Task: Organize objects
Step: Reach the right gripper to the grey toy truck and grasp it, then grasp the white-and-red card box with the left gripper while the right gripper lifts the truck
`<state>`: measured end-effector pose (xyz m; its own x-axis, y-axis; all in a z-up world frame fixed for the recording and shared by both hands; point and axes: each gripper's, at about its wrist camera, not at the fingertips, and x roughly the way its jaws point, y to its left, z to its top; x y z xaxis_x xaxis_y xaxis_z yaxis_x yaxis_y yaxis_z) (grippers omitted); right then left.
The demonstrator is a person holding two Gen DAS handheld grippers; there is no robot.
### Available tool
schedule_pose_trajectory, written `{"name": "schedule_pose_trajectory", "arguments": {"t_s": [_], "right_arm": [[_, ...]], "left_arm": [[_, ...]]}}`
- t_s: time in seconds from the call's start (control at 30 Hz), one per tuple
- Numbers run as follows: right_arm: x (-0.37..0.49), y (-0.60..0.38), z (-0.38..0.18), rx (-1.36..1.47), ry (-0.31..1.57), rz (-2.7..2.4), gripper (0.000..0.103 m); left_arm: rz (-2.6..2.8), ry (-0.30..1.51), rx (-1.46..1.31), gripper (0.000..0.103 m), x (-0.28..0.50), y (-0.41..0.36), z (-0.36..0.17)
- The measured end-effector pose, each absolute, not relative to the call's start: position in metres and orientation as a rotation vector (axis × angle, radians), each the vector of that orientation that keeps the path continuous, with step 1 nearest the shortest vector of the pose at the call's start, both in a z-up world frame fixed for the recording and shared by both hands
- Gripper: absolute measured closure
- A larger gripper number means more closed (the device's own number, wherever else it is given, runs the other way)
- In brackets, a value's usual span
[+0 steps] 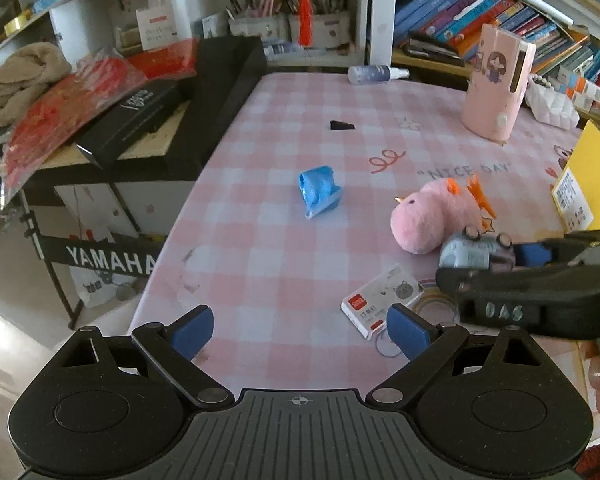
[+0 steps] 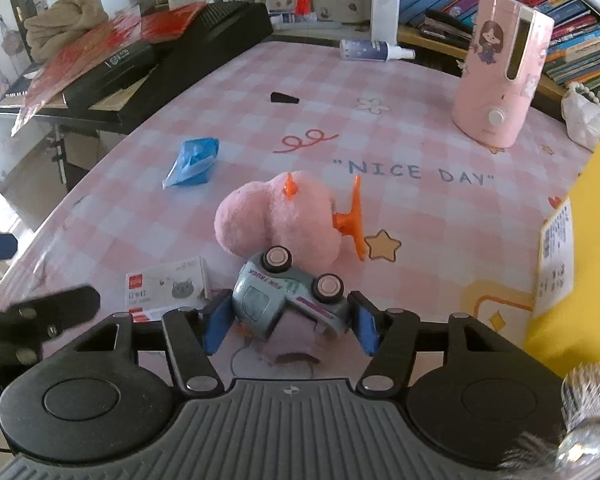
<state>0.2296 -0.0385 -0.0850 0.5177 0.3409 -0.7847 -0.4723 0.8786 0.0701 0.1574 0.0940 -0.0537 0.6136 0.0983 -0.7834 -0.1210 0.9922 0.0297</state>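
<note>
My right gripper is shut on a pale blue toy truck, which lies on its side with its wheels up, just in front of a pink plush toy. In the left wrist view the truck and the right gripper sit at the right, by the plush. My left gripper is open and empty above the table's near left part. A small white staples box lies by its right finger. A crumpled blue bag lies mid-table.
A pink checked cloth covers the table. A tall pink appliance stands far right, a spray bottle lies at the back, a small black wedge lies mid-back. A yellow box is at the right. A keyboard with clutter stands left.
</note>
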Motion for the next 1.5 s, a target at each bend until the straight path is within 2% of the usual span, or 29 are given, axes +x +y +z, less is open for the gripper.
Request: {"name": "schedule_pose_trajectory", "arguments": {"t_s": [0.4,0.53,0.6,0.63,1.13,1.5], "right_arm": [[0.230,-0.074,-0.042,-0.075,0.682,0.444,0.044],[0.232,-0.079,-0.041,-0.089,0.674,0.452,0.044],[0.233,-0.079,-0.043,-0.096,0.687,0.459,0.044],[0.233,-0.079,-0.045,-0.101,0.694,0.462,0.044],[0.230,-0.073,-0.048,-0.084,0.740,0.477,0.044],[0.195,-0.070,-0.038,-0.060,0.728,0.438,0.044]], "left_arm": [[0.046,0.949,-0.061,0.014,0.192,0.061,-0.078],[0.067,0.975,-0.109,0.025,0.200,0.062,-0.086],[0.089,0.959,-0.112,0.034,0.201,0.062,-0.086],[0.092,0.952,-0.113,0.045,0.201,0.062,-0.085],[0.150,0.855,-0.155,0.045,0.180,0.088,-0.058],[0.088,0.777,-0.120,0.045,0.148,0.095,-0.035]]}}
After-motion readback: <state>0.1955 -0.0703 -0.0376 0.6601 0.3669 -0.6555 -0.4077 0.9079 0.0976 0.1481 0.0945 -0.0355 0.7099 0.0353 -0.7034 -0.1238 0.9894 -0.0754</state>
